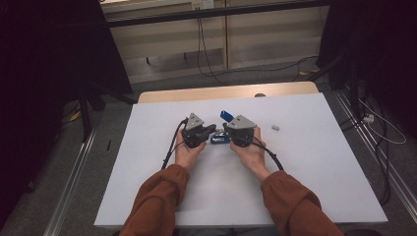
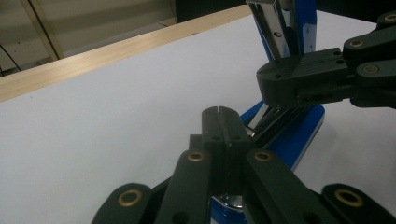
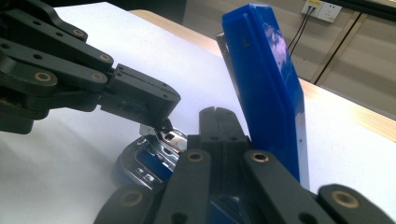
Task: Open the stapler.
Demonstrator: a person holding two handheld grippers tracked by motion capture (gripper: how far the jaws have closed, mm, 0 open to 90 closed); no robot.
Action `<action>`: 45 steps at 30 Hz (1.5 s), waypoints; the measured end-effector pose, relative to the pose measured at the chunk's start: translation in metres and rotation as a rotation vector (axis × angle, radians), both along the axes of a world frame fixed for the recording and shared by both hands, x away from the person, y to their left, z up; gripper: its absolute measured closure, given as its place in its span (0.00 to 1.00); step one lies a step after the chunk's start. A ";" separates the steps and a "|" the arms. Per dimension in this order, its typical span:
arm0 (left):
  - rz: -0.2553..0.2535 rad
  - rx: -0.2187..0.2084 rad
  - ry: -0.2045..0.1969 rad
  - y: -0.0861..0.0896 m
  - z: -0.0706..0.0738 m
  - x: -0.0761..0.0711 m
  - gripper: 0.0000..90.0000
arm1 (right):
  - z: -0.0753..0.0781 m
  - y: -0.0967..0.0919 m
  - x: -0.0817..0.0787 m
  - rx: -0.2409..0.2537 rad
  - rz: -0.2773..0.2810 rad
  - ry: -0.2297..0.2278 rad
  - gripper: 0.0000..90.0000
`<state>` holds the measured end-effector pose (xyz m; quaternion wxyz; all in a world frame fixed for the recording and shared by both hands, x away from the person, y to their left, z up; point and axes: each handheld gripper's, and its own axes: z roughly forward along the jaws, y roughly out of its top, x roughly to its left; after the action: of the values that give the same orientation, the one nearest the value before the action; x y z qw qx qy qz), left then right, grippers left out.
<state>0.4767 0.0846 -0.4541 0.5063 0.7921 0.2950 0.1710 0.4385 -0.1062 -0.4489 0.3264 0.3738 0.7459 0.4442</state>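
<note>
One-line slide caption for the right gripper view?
Blue stapler swung open on the white table, right gripper shut in front, left gripper at its metal staple channel.

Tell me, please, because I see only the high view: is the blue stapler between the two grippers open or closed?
Observer: Open. In the right gripper view the stapler has its blue top standing nearly upright.
Operator: Are the jaws of the left gripper open?
Observer: No. The left gripper has its jaws shut together, and in the right gripper view its tip seems to touch a shiny metal part low in the stapler.
Operator: And the right gripper?
Observer: The right gripper is shut too, jaws pressed together with nothing between them, right beside the raised top.
</note>
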 end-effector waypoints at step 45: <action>-0.017 0.063 -0.013 0.000 -0.005 0.000 1.00 | 0.009 -0.010 -0.003 0.028 -0.091 -0.023 1.00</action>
<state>0.4770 0.0843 -0.4589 0.4846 0.8089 0.2793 0.1810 0.4353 -0.1166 -0.4395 0.3499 0.4069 0.7178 0.4436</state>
